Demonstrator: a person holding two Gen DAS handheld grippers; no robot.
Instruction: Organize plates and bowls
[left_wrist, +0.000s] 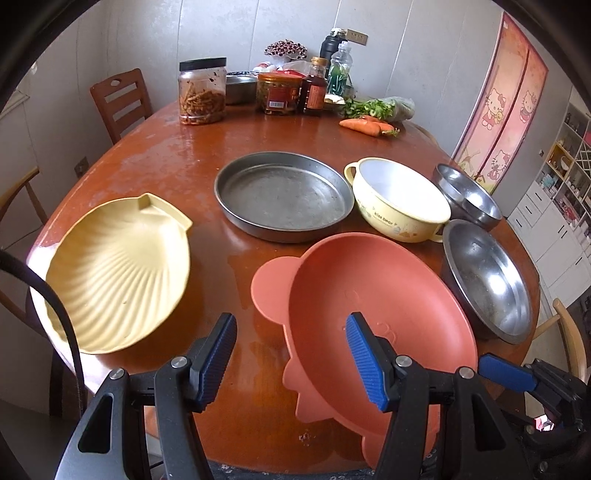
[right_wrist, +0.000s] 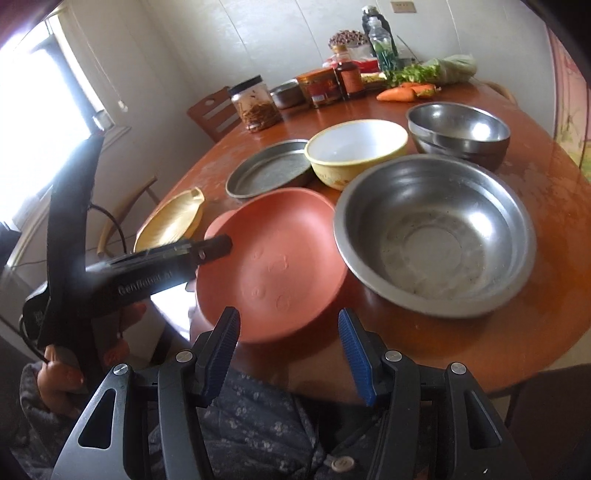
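Pink plate (left_wrist: 380, 295) near edge hidden behind gripper, jar (left_wrist: 202, 92) contents perhaps pickles, window overexposed

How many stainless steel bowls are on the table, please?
3 clearly: a large steel bowl nearest, two nested steel bowls behind it. Another metal dish sits among jars.

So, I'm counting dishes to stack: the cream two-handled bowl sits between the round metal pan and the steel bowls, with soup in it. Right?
Position is right, but the cream two-handled bowl is empty; the right wrist view shows its bare white inside.
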